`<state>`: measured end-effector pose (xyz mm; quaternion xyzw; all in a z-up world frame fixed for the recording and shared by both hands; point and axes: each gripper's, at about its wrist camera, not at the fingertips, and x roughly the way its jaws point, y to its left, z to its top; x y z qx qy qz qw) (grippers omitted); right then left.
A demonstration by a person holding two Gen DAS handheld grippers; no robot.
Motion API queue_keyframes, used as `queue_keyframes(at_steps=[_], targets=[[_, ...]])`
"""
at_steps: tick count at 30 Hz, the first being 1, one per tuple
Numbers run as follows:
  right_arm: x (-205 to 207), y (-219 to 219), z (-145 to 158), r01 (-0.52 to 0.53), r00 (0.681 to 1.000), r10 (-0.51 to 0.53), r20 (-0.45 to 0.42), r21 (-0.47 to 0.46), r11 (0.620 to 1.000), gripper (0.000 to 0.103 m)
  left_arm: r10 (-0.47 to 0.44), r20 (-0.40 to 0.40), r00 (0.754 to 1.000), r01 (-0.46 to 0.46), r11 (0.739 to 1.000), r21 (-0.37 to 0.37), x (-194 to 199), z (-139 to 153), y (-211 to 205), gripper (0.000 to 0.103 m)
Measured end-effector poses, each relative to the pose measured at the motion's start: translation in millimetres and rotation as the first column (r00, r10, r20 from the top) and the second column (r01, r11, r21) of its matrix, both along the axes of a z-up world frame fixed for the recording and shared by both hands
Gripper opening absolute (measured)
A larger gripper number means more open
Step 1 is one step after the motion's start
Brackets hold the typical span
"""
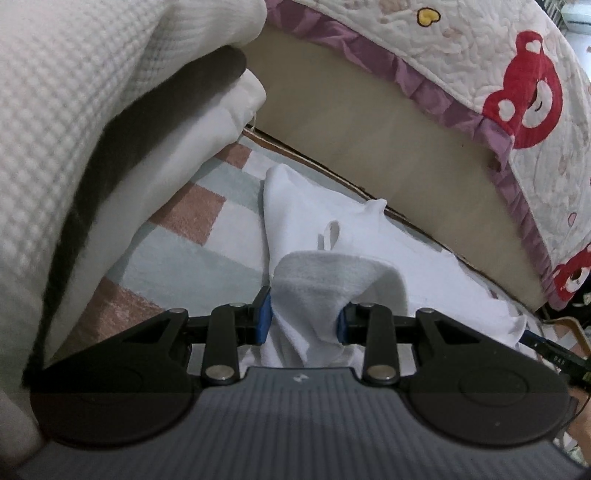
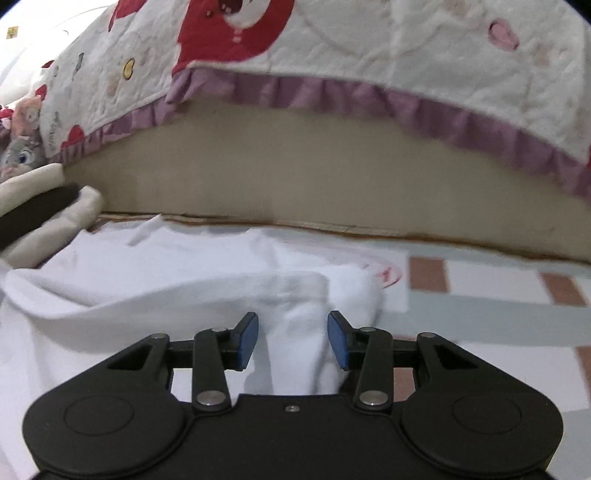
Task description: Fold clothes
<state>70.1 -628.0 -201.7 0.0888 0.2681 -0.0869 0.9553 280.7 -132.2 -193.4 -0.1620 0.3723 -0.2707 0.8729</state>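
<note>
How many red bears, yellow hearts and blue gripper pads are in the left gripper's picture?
Red bears on the quilt: 2, one whole, one partly cut off at the edge
Yellow hearts: 1
Blue gripper pads: 2, on the left gripper, pressing the white garment
Total: 5

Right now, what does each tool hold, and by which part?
Left tool pinches a bunched fold of the white garment. Right tool holds nothing.
</note>
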Motion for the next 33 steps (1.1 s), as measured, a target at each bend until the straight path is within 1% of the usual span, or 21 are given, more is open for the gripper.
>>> queue_keyframes(at_steps=[3, 6, 8, 11, 12, 13, 14, 15, 16, 18, 22, 24, 26, 28, 29, 31, 32, 33], targets=[[4.1, -2.8, -6.9, -0.001, 1.0, 0.002, -0.008, 0.057, 0.998, 0.047, -0.013, 0.011, 1.0, 0.012, 1.0, 0.013, -0.8, 0.2, -3.3, 0.032], [12.2, -8.8, -15.8, 0.023, 0.998, -0.015, -0.058, 0.129, 0.991, 0.047, -0.017, 0.027, 0.999, 0.016, 0.999, 0.036, -2.2, 1.0, -6.3, 0.033], [7.7, -11.4, -19.7, 0.046, 0.998, -0.04, -0.043, 0.176, 0.983, 0.048, -0.02, 0.041, 0.999, 0.017, 0.998, 0.057, -3.7, 2.4, -8.7, 0.033], [7.7, -9.7, -17.9, 0.051, 0.998, -0.044, -0.038, 0.2, 0.979, 0.049, -0.03, 0.071, 0.997, 0.022, 0.995, 0.102, -6.8, 5.7, -13.5, 0.033], [7.6, -9.2, -17.3, 0.053, 0.998, -0.046, -0.036, 0.208, 0.977, 0.047, -0.035, 0.086, 0.996, 0.025, 0.992, 0.122, -8.1, 7.2, -15.9, 0.033], [7.5, -8.3, -16.4, 0.054, 0.998, -0.048, -0.033, 0.213, 0.976, 0.018, -0.039, 0.104, 0.994, 0.024, 0.989, 0.143, -9.7, 9.4, -18.7, 0.032], [5.5, -3.1, -10.8, 0.05, 0.999, -0.049, -0.009, 0.182, 0.982, 0.007, -0.046, 0.124, 0.991, 0.027, 0.988, 0.154, -12.0, 12.7, -20.6, 0.024], [3.4, 2.0, -5.2, 0.047, 0.999, -0.05, 0.016, 0.15, 0.988, 0.007, -0.055, 0.145, 0.988, 0.031, 0.986, 0.162, -14.5, 16.3, -22.3, 0.013], [1.3, 7.1, 0.6, 0.045, 0.998, -0.05, 0.041, 0.12, 0.992, 0.007, -0.064, 0.166, 0.984, 0.035, 0.985, 0.171, -17.0, 19.8, -24.1, 0.011], [-5.5, 18.4, 16.6, 0.063, 0.993, -0.071, 0.095, 0.084, 0.994, 0.007, -0.076, 0.236, 0.969, 0.035, 0.985, 0.171, -25.8, 33.4, -24.9, 0.011], [-20.7, 42.0, 48.4, 0.1, 0.981, -0.103, 0.167, 0.025, 0.995, 0.007, -0.065, 0.346, 0.936, 0.021, 0.991, 0.131, -40.4, 61.7, -19.0, 0.011], [-29.5, 52.0, 63.0, 0.137, 0.971, -0.135, 0.196, 0.002, 0.991, 0.007, -0.027, 0.347, 0.938, -0.015, 0.993, 0.115, -40.3, 64.9, -16.5, 0.011], [-33.9, 55.5, 72.5, 0.176, 0.961, -0.172, 0.218, 0.004, 0.984, 0.007, 0.014, 0.343, 0.939, -0.052, 0.994, 0.101, -39.7, 67.2, -14.2, 0.011], [-32.7, 51.1, 78.0, 0.19, 0.96, -0.189, 0.207, 0.016, 0.982, 0.007, 0.055, 0.338, 0.939, -0.09, 0.992, 0.087, -39.2, 69.4, -12.0, 0.011], [-32.2, 49.0, 80.7, 0.197, 0.959, -0.198, 0.202, 0.022, 0.98, 0.006, 0.055, 0.33, 0.942, -0.094, 0.99, 0.104, -36.2, 70.6, -14.2, 0.011], [-27.7, 42.2, 88.5, 0.204, 0.959, -0.205, 0.196, 0.022, 0.979, 0.006, 0.045, 0.322, 0.946, -0.084, 0.991, 0.108, -24.0, 78.7, -19.3, 0.011], [-24.0, 37.7, 93.5, 0.205, 0.959, -0.204, 0.195, 0.016, 0.979, 0.006, 0.032, 0.326, 0.945, -0.07, 0.992, 0.105, -16.5, 84.2, -22.3, 0.011], [-20.3, 33.3, 98.6, 0.205, 0.96, -0.203, 0.195, 0.011, 0.979, 0.006, 0.003, 0.351, 0.937, -0.052, 0.99, 0.131, -2.8, 90.0, -24.9, 0.011]])
